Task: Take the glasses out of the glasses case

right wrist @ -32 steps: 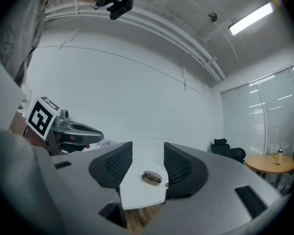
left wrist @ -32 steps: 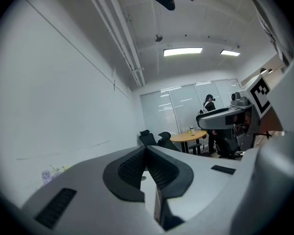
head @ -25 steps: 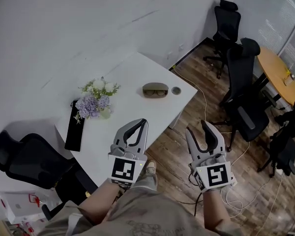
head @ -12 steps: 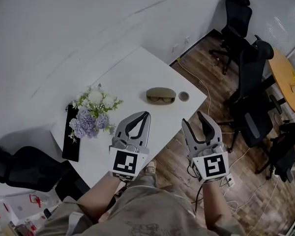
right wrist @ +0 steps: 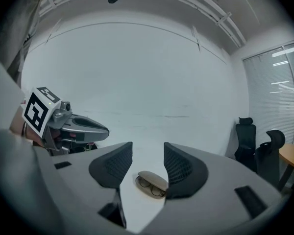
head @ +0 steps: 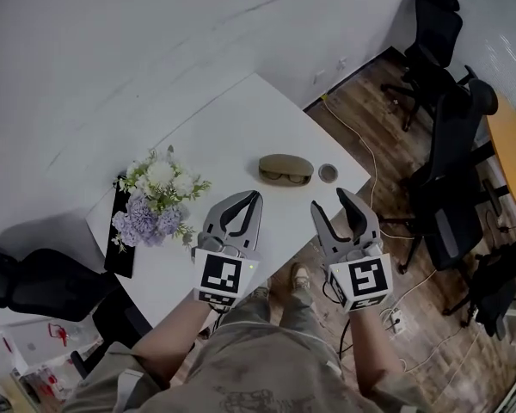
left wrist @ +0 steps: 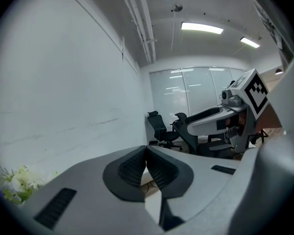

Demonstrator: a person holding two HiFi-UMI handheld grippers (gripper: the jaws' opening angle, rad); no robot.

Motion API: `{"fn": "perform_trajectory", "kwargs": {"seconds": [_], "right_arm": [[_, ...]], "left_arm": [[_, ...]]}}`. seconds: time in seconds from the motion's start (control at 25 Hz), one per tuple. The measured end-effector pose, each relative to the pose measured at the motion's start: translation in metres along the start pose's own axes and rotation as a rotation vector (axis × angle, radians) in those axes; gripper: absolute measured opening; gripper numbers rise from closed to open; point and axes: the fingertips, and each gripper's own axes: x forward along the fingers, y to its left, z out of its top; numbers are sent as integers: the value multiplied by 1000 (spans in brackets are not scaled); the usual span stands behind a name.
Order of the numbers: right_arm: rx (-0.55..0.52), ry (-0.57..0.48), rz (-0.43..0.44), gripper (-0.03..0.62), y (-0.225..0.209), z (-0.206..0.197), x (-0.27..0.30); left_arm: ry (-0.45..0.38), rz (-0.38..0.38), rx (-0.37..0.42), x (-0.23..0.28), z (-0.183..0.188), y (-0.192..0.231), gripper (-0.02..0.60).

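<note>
Both grippers have closed in on the table (head: 232, 127) over the last second. The glasses case (head: 285, 169) lies where it lay, just beside a small round disc (head: 328, 173).

The left gripper (head: 253, 198) has its jaws shut tip to tip with nothing between them, and is held over the near part of the table. The right gripper (head: 330, 200) has its jaws apart and empty. Its tips are at the table's near edge, pointing toward the case and clear of it. In the right gripper view the case (right wrist: 152, 182) sits on the white top, seen through the gap between the jaws.

The case is olive-tan and part open, with dark-framed glasses (head: 279, 176) showing inside at its open side.

White and lilac flowers (head: 155, 200) stand toward the table's left, next to a flat black object (head: 116, 231) at the left edge. Black office chairs (head: 439, 24) stand on the wood floor to the right.
</note>
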Motion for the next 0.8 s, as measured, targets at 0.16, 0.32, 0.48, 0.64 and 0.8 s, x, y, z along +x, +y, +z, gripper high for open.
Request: {"fn": "perform_trajectory", "kwargs": {"seconds": [0.16, 0.32, 0.48, 0.64, 0.8], "right_arm": [[13, 28, 67, 198, -7, -15, 18], [2, 66, 148, 198, -11, -30, 40], [-9, 99, 229, 198, -8, -47, 63], [-11, 132, 295, 198, -1, -66, 82], [4, 163, 335, 198, 4, -83, 102]], "left_arm": [[57, 51, -16, 15, -17, 3, 17], [109, 93, -37, 32, -32, 5, 17], [145, 117, -80, 49, -49, 8, 17], [179, 142, -124, 63, -66, 14, 17], [217, 151, -135, 77, -89, 21, 17]]}}
